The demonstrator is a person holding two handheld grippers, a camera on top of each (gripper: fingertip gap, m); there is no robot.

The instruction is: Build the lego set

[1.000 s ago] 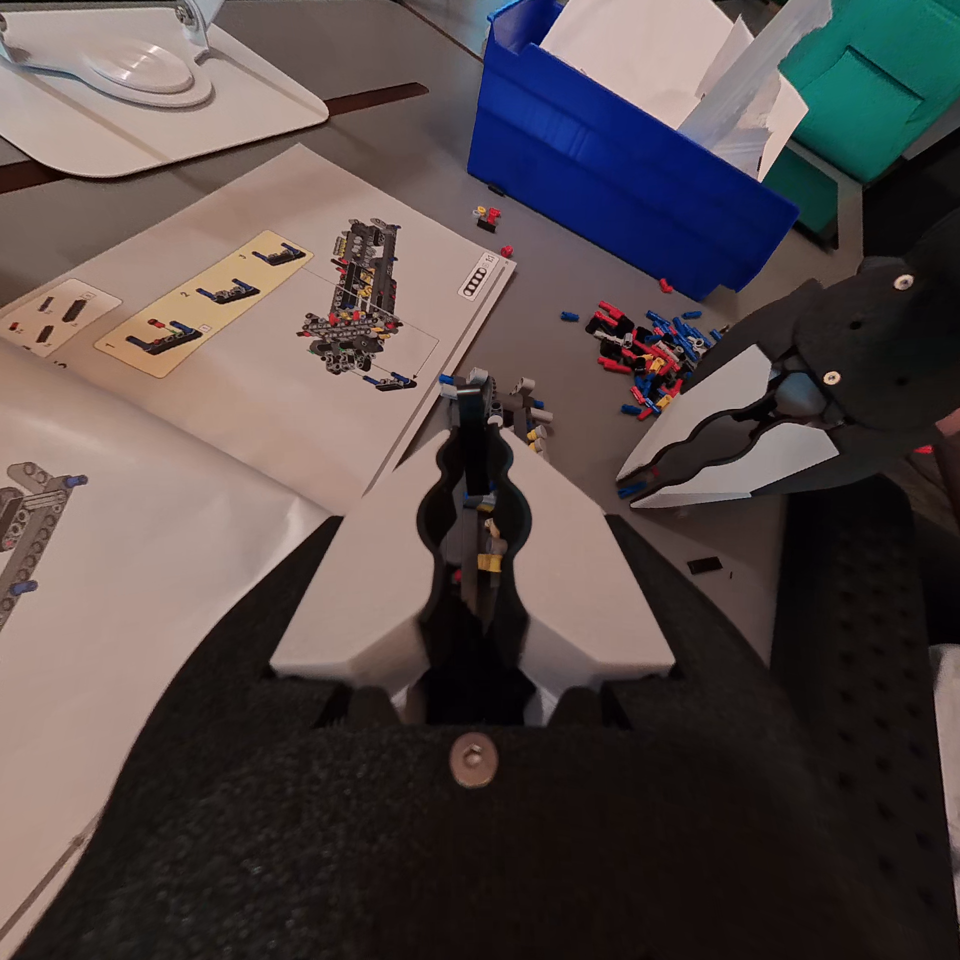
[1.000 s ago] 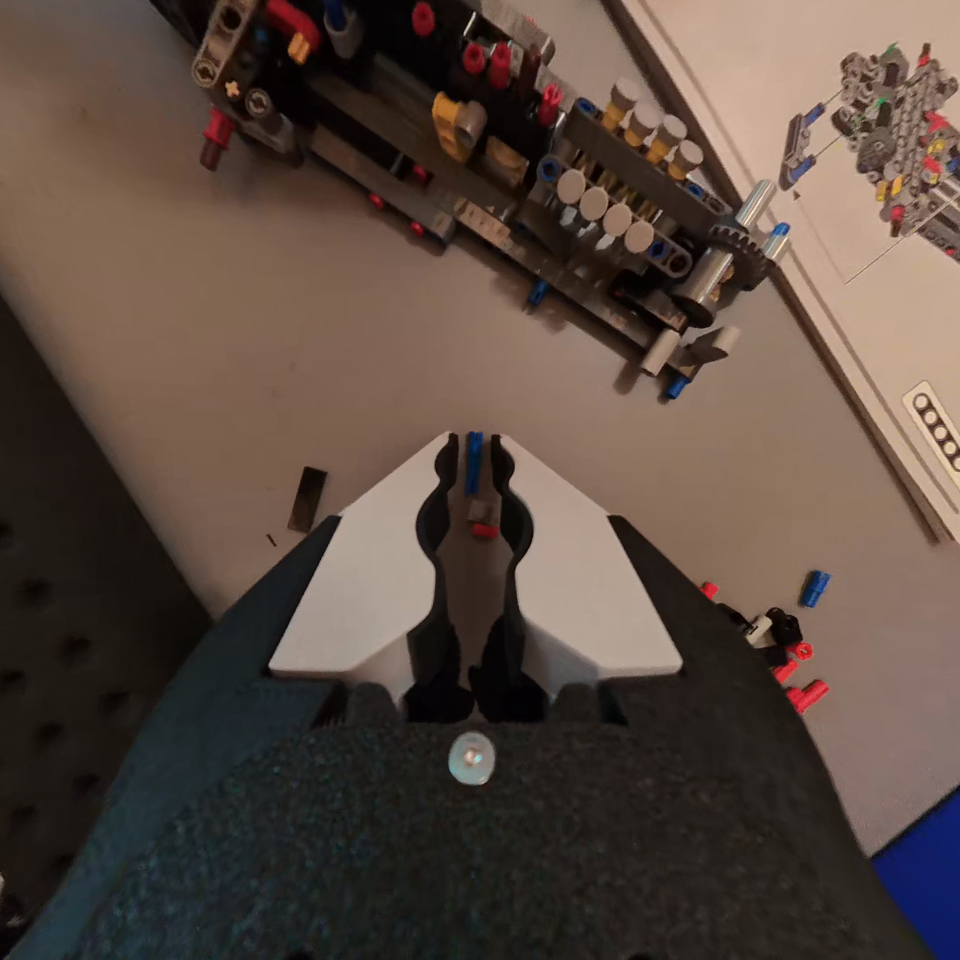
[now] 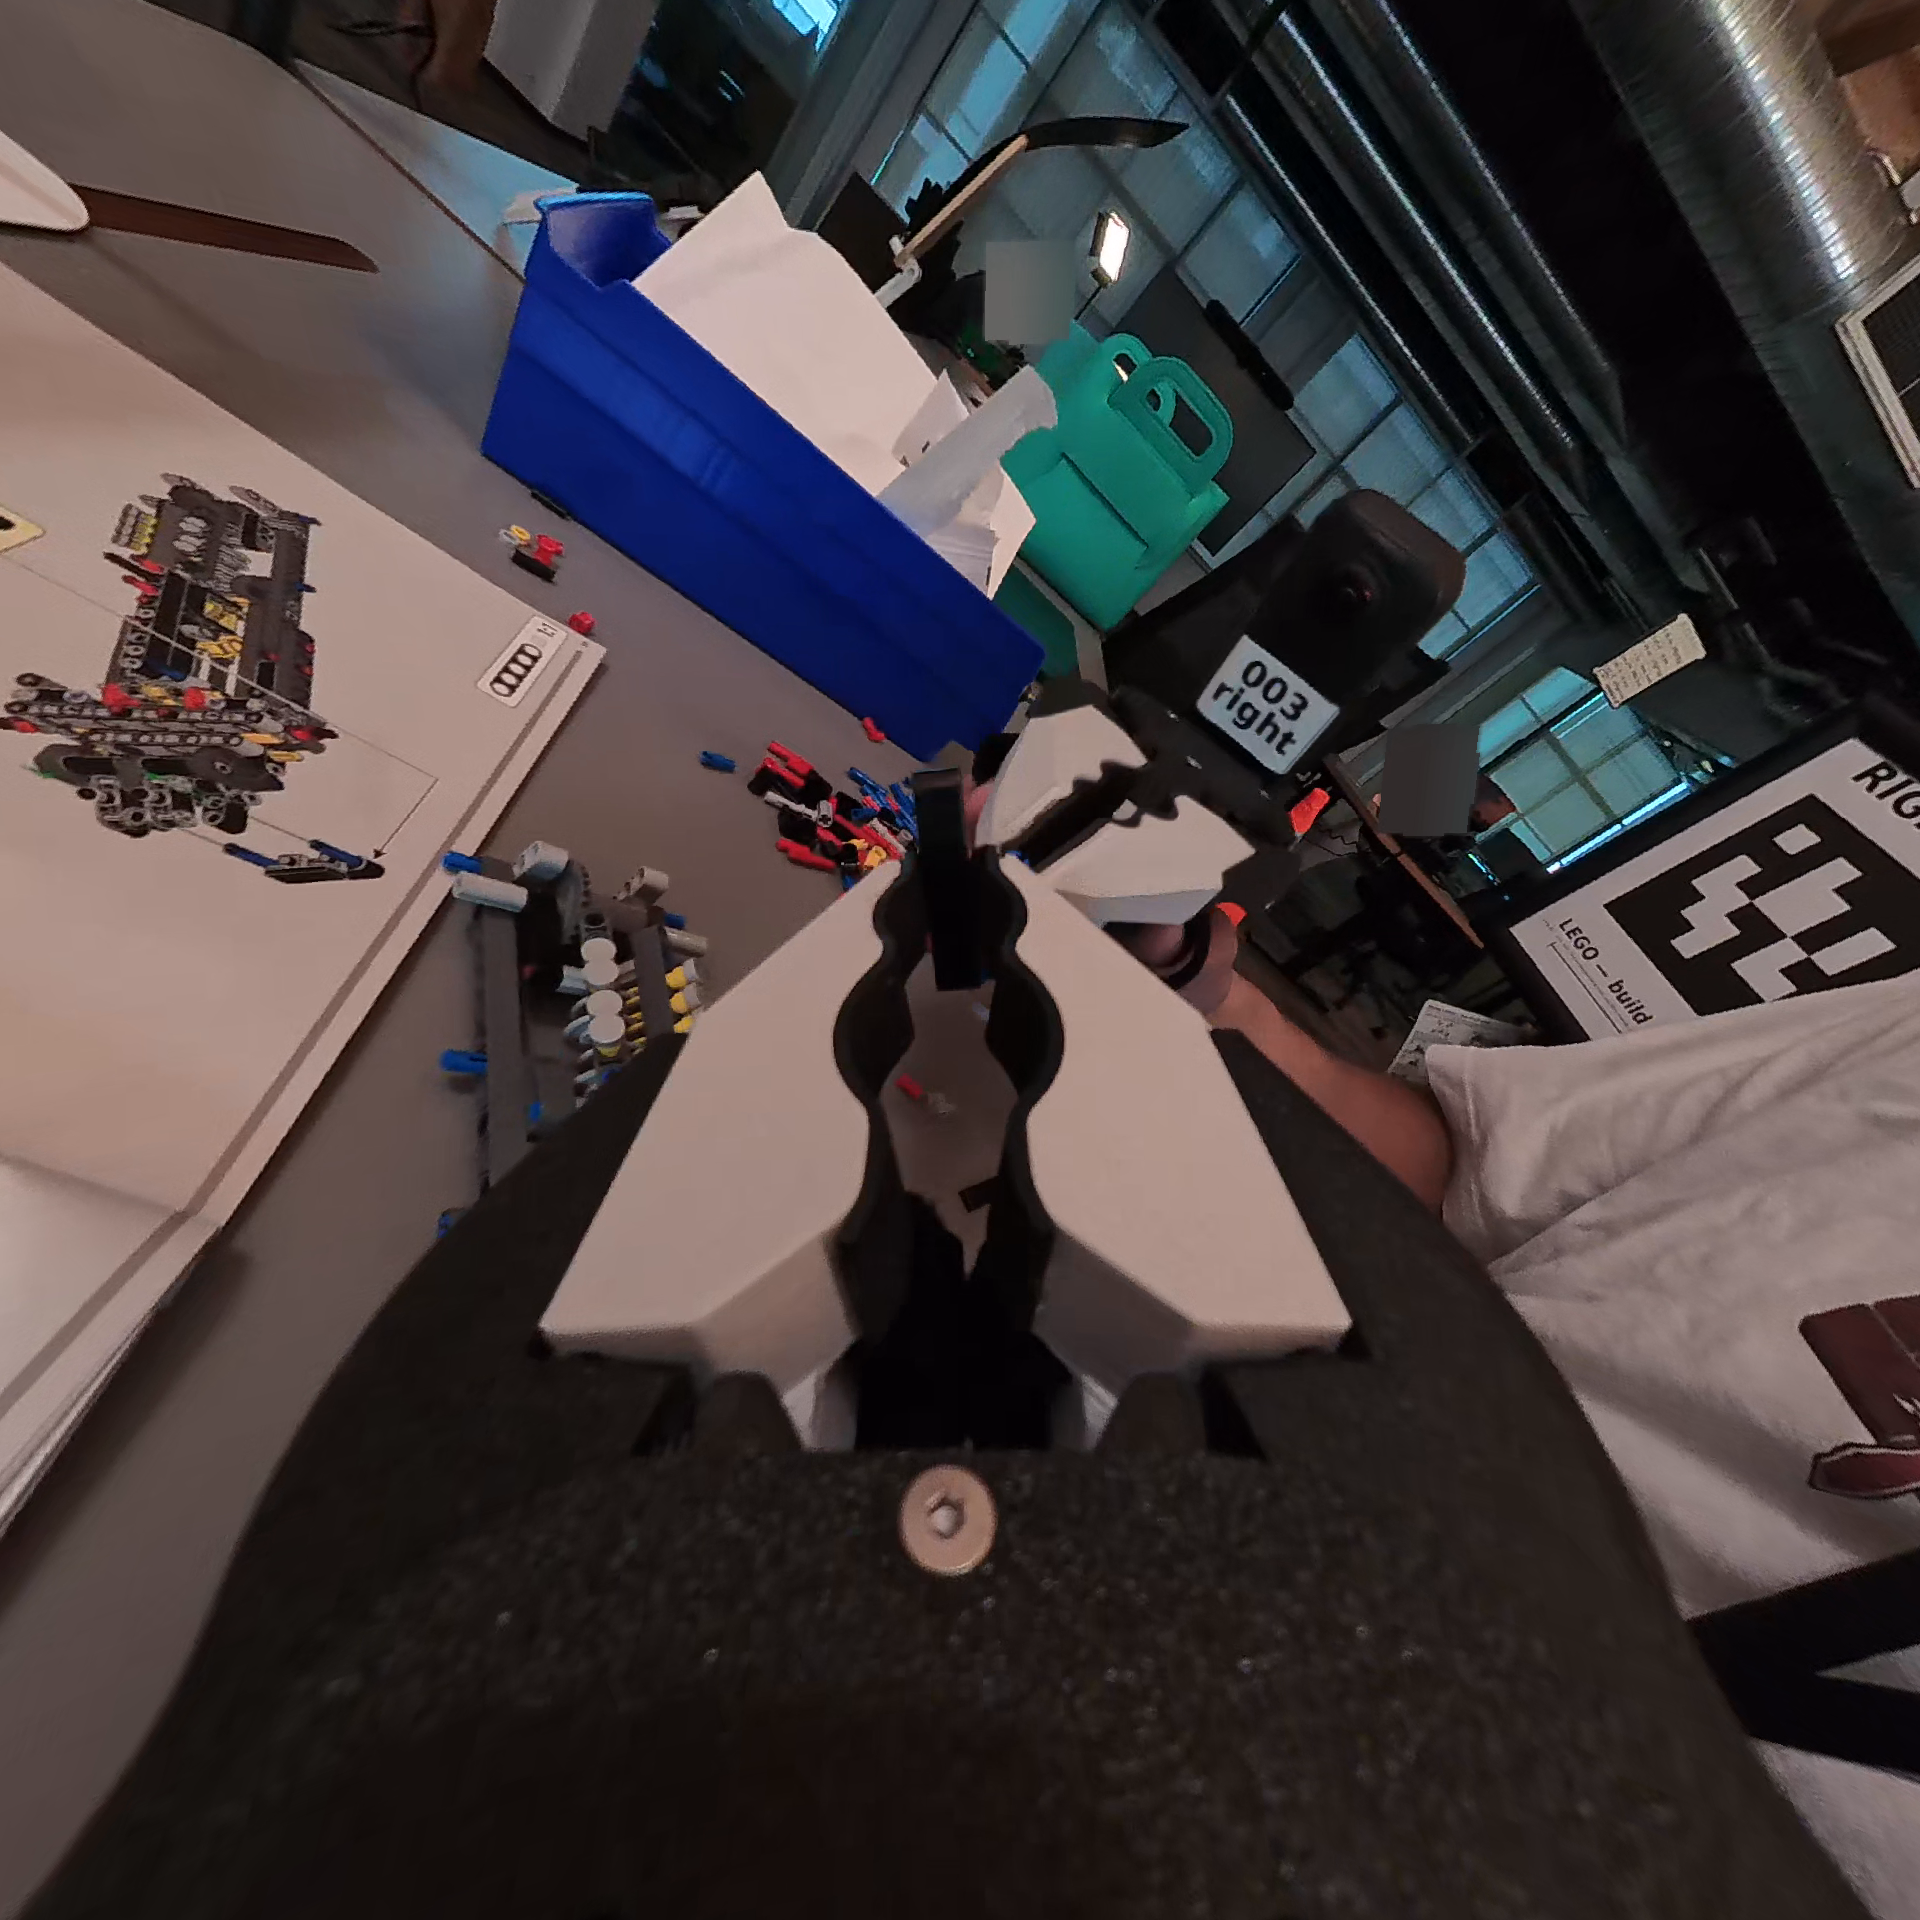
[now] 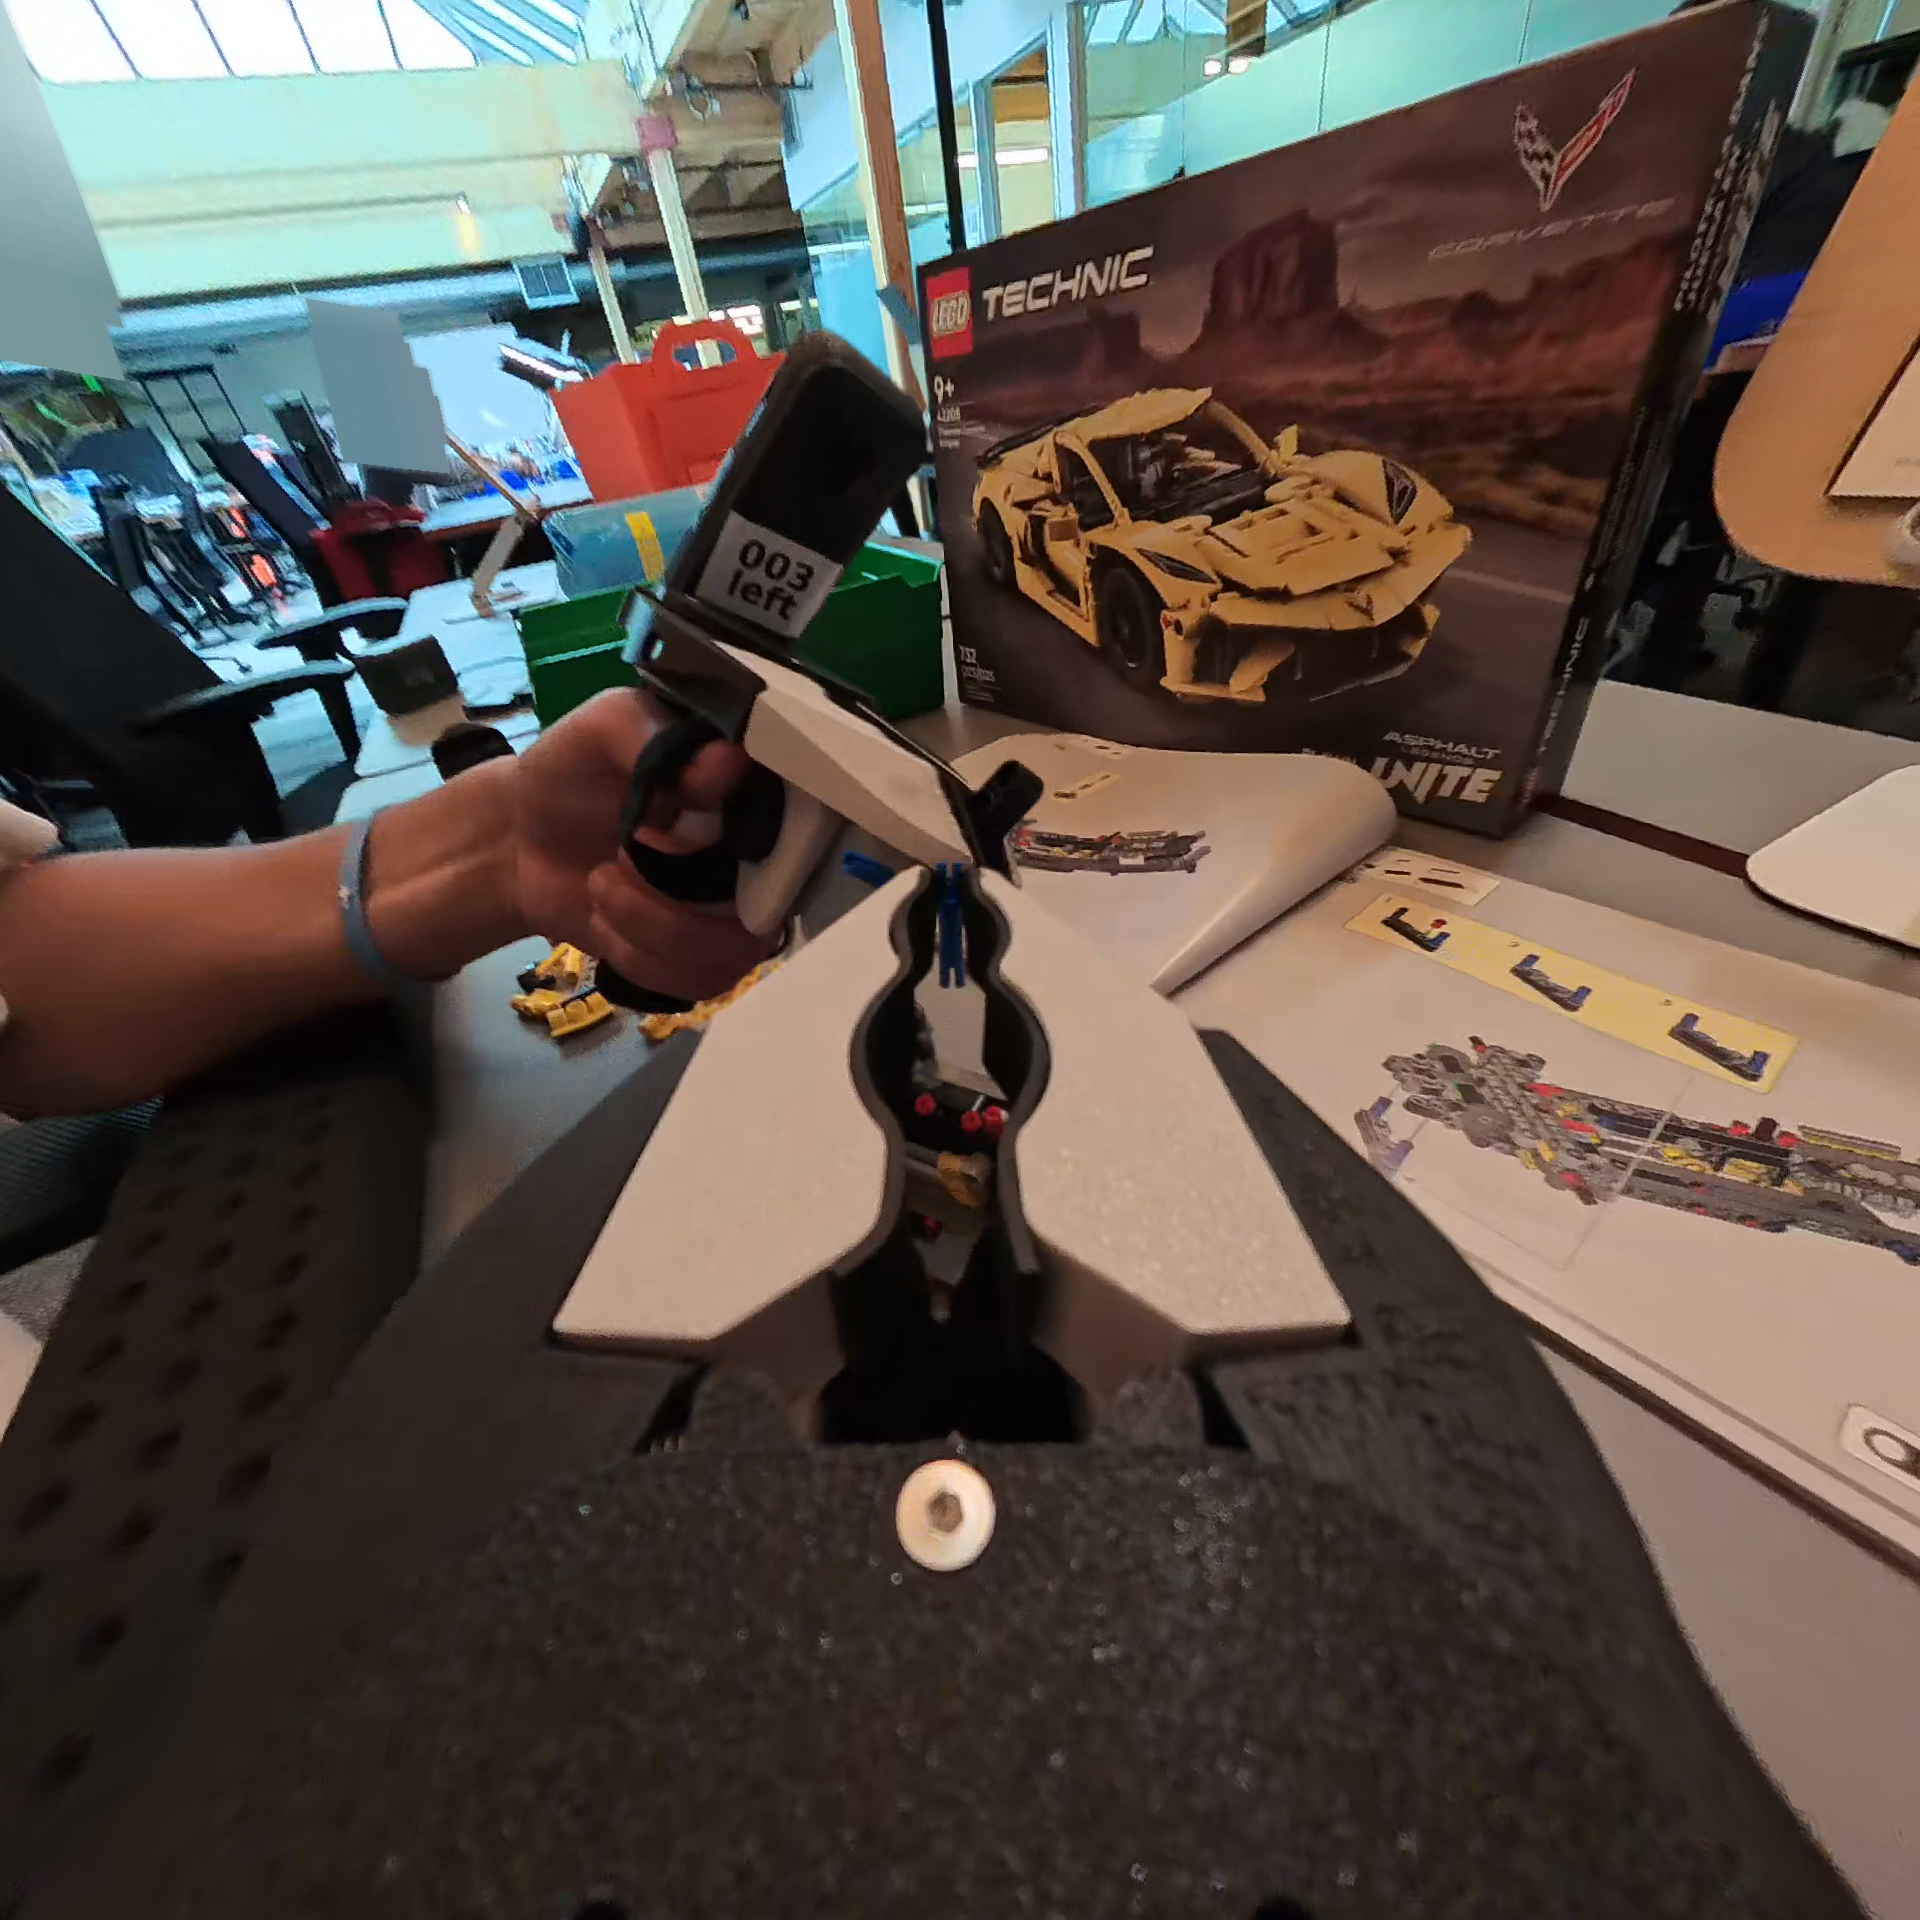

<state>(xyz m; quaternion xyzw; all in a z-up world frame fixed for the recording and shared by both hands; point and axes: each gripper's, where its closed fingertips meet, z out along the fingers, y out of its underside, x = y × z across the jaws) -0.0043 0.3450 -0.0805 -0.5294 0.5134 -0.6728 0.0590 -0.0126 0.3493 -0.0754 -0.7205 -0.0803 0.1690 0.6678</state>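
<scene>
My left gripper (image 3: 951, 883) is shut on a small black lego piece (image 3: 948, 894) and is raised above the table. My right gripper (image 4: 949, 894) is shut on a blue pin (image 4: 949, 928). The two grippers face each other tip to tip, and the blue pin sits just below the black piece (image 4: 1006, 795). The right gripper (image 3: 1101, 831) shows behind my left fingertips, and the left gripper (image 4: 883, 769) shows in a hand ahead of my right one. The grey chassis assembly (image 3: 582, 987) lies on the table below, beside the open instruction booklet (image 3: 312, 831).
A pile of loose red, blue and black pins (image 3: 821, 810) lies near a blue bin (image 3: 727, 488) holding white paper. The set's box (image 4: 1299, 468) stands at the back of the table. Yellow pieces (image 4: 561, 1003) lie at the left. A person's arm and white shirt (image 3: 1662, 1195) are at the right. My left and right fingertips are right by each other.
Both grippers have lifted off the table and tilted up to face each other, bringing the blue pin and the black piece together. The chassis stays on the table.
</scene>
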